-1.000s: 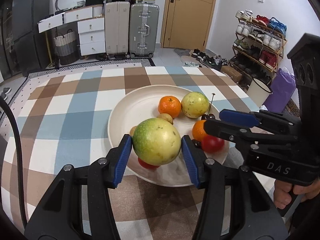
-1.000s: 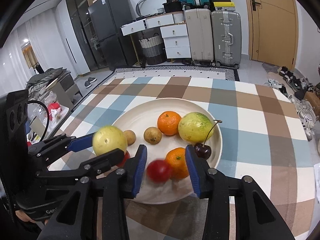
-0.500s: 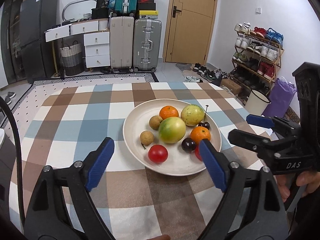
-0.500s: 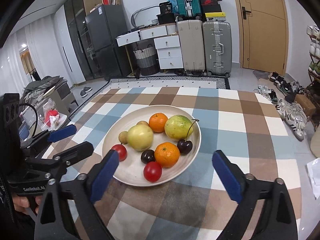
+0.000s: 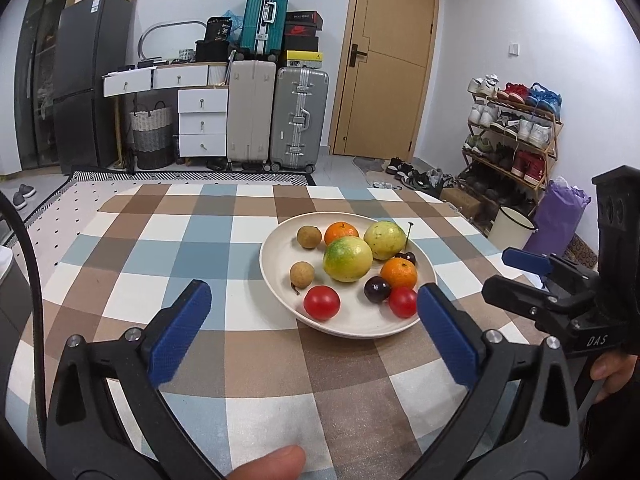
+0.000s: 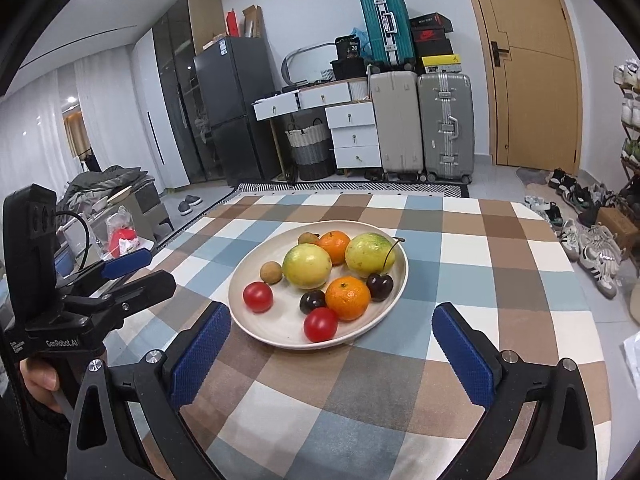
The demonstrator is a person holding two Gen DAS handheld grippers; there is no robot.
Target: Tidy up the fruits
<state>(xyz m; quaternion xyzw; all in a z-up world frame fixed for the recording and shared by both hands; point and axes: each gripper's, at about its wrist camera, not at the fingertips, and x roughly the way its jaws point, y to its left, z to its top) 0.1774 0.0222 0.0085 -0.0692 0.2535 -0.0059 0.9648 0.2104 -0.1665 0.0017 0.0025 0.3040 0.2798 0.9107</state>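
Note:
A cream plate (image 5: 280,258) (image 6: 248,276) on the checked tablecloth holds the fruit. On it lie two big yellow-green fruits (image 5: 347,259) (image 6: 307,265), two oranges (image 5: 398,273), two red tomatoes (image 5: 321,302) (image 6: 320,324), dark cherries (image 6: 379,286) and brown longans (image 5: 302,275). My left gripper (image 5: 312,288) hovers in front of the plate, jaws opening wide, nothing between them. My right gripper (image 6: 331,310) stands the same way on the near side, jaws opening and empty. Each gripper also shows at the side of the other's view.
The table's far edge (image 5: 256,186) meets a patterned rug. Suitcases (image 5: 298,116), white drawers (image 5: 202,122) and a dark fridge (image 5: 86,80) line the back wall. A shoe rack (image 5: 516,136) and white bin (image 5: 512,232) stand at the right. A fingertip (image 5: 272,464) shows at the bottom.
Left gripper let go of the big yellow-green fruit, right gripper let go of a red tomato; both now lie on the plate. Both grippers opened wide and pulled back from the plate.

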